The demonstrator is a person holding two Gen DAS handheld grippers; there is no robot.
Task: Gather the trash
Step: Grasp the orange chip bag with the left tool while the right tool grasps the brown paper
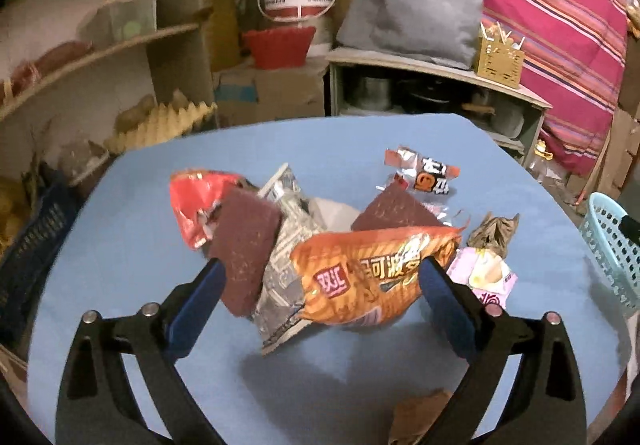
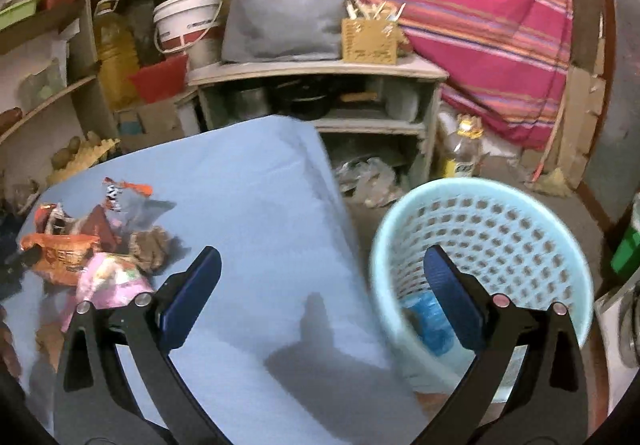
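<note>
Left hand-held gripper (image 1: 320,285) hangs with jaws spread wide around an orange crinkled plastic snack wrapper (image 1: 372,277), not clamped. It sits in a heap of wrappers near the middle of the blue table (image 1: 120,245); probably light, flimsy and slippery, so pinching a bunched fold looks safest. Right hand-held gripper (image 2: 322,277) is likewise apart, empty, at the table's right edge. Beyond that edge stands a pale blue perforated plastic basket (image 2: 500,229), holding something blue.

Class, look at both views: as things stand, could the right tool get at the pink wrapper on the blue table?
Probably yes. The right tool is open and empty, and the pink wrapper lies just beside its left finger on the blue table, uncovered at the pile's edge.
</note>
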